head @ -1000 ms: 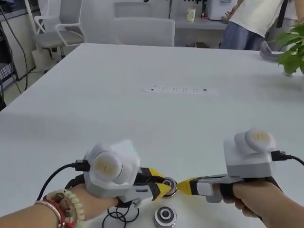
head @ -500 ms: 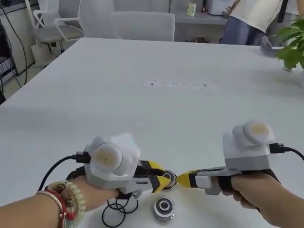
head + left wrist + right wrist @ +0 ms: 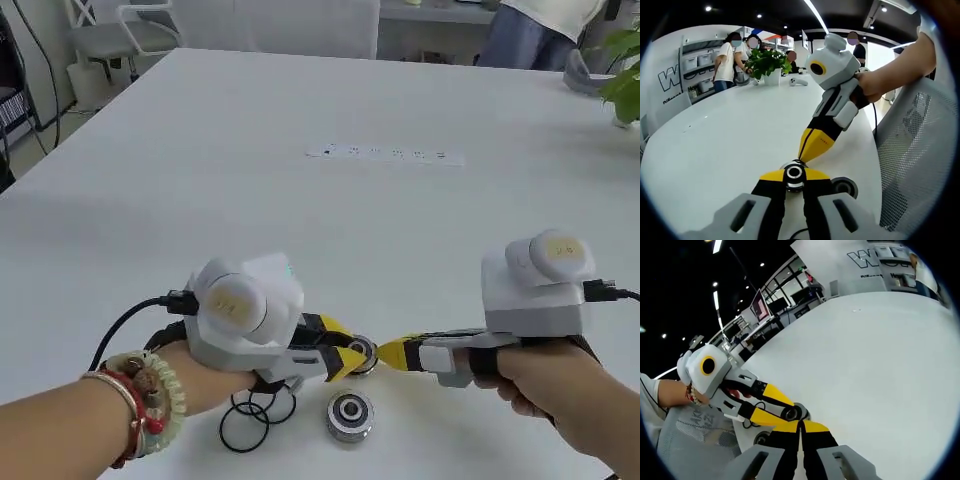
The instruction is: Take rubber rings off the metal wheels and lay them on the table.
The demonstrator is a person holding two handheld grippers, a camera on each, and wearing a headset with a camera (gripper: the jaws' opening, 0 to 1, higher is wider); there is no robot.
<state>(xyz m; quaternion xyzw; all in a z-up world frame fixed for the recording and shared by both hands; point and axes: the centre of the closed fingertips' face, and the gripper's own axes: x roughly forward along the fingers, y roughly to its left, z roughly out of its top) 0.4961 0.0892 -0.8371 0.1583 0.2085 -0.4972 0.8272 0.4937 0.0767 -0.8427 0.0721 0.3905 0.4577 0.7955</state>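
The left gripper [image 3: 343, 358] has its two yellow jaws closed on a small metal wheel [image 3: 793, 173] and holds it just above the white table [image 3: 300, 220], near the front edge. The right gripper [image 3: 392, 353] meets it from the other side. Its jaws are pressed together and their tips touch the rim of the wheel. Whether a rubber ring is pinched between them is too small to tell.

A second wheel [image 3: 349, 415] lies flat on the table just in front of the grippers. Beside it, under the left hand, lie some thin black rubber rings [image 3: 255, 418], loose and partly overlapping.

The wheel looks solid and hard, heavy for its size, with a smooth surface that may slip between the jaws, so the hold across its sides should be firm. A ring is probably soft, light and elastic, and it may spring back if released too early. The best place to take it seems to be the outer edge, with only the tips, pulling outward and sideways over the rim.
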